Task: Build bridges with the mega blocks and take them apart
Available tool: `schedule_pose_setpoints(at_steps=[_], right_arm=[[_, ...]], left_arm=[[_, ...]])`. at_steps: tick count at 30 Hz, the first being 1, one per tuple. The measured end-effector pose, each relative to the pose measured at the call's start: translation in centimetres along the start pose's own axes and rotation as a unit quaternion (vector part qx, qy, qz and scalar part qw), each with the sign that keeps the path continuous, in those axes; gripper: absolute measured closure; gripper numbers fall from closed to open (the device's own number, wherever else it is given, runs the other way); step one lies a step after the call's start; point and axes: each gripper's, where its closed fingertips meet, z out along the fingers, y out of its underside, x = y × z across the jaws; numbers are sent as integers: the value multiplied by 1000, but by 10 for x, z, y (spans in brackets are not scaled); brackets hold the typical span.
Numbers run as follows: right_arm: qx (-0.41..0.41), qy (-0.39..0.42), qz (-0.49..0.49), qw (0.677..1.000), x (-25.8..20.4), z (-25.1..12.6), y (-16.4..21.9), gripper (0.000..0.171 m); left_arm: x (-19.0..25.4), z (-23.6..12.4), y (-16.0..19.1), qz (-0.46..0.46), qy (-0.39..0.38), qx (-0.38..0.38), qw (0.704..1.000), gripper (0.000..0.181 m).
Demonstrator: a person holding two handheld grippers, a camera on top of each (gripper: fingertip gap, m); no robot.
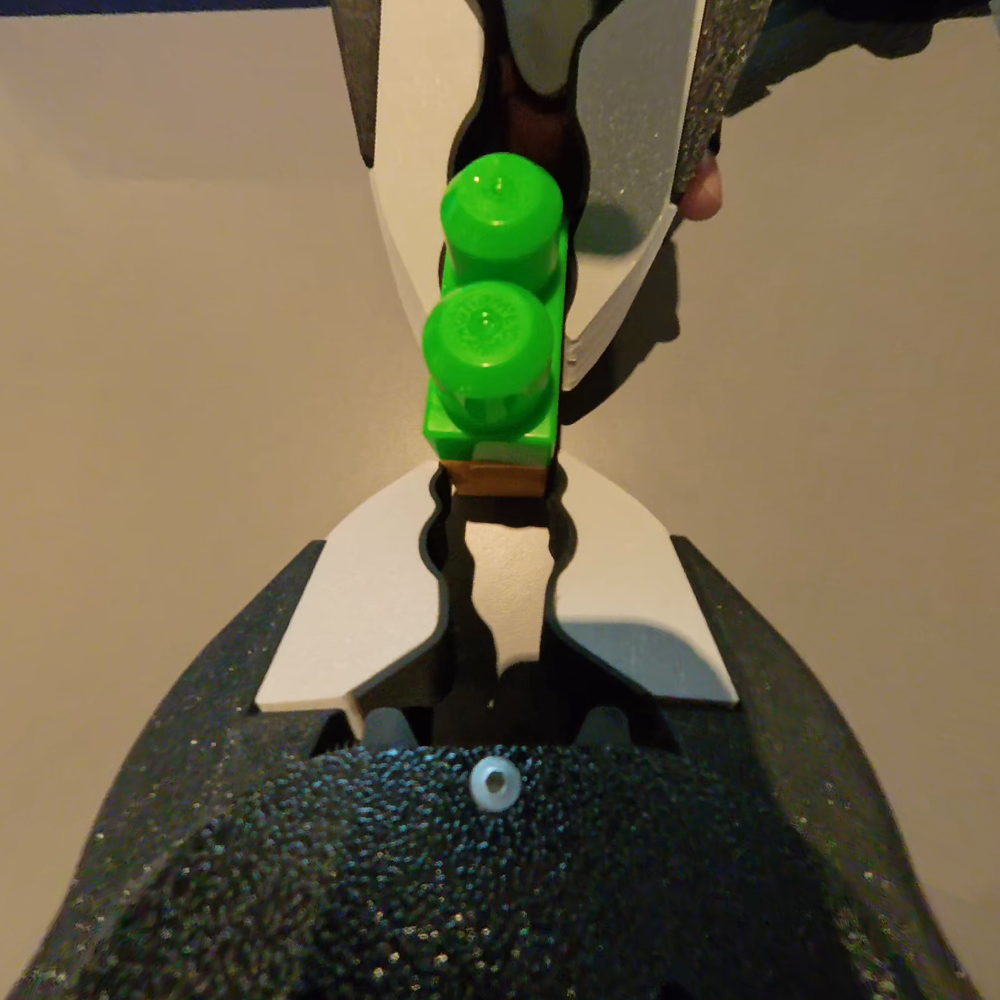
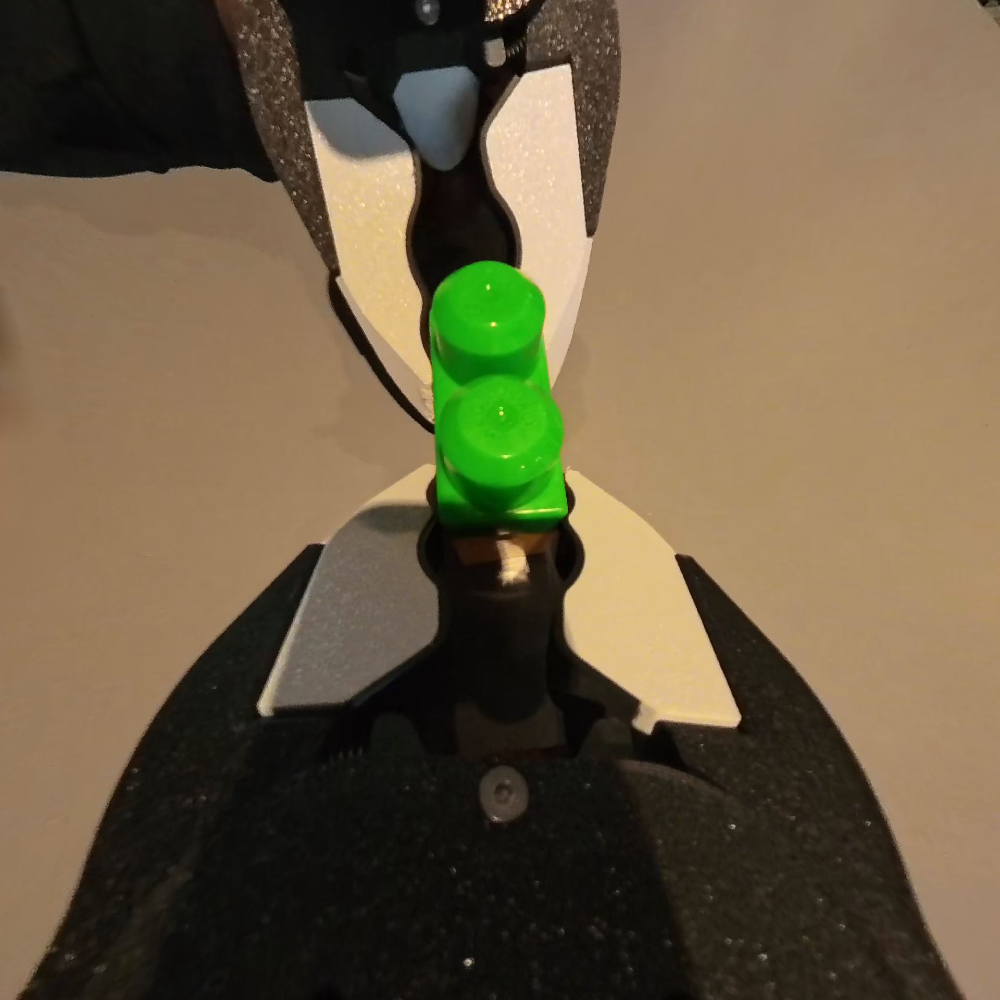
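Observation:
A bright green two-stud block (image 1: 495, 335) sits on top of a brown block (image 1: 498, 480), studs towards the camera, above a beige table (image 1: 162, 379). My left gripper (image 1: 498, 481) is shut on the near end of the brown block, just under the green one. My right gripper (image 1: 500, 346) comes in from the opposite side and flanks the green block's far end. In the right wrist view, my right gripper (image 2: 498, 487) is shut on the green block (image 2: 495, 433), the brown block (image 2: 487, 546) shows just below it, and the left gripper (image 2: 487, 400) faces me from the top.
A person's fingertip (image 1: 703, 189) shows on the right gripper's handle. A dark sleeve (image 2: 108, 81) fills the top left of the right wrist view. The beige table (image 2: 757, 324) surrounds the blocks on both sides. My two grippers' fingertips are within a few centimetres of each other.

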Motion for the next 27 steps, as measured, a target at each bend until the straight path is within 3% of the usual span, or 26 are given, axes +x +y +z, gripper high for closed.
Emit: schedule_pose_setpoints(at_steps=[11,17,22,27], right_arm=[[1,12,1,1000,0,1,0,132],[0,-3,-4,1000,-3,1,0,131],[0,-9,-10,1000,-5,1,0,132],[0,-4,-10,1000,-5,1,0,131]], left_arm=[[0,-7,4,3,-8,-9,1000,147],[-3,-32,-32,-49,15,132,990,134],[6,-11,-25,-11,14,83,996,145],[6,-11,-24,-15,3,80,997,145]])
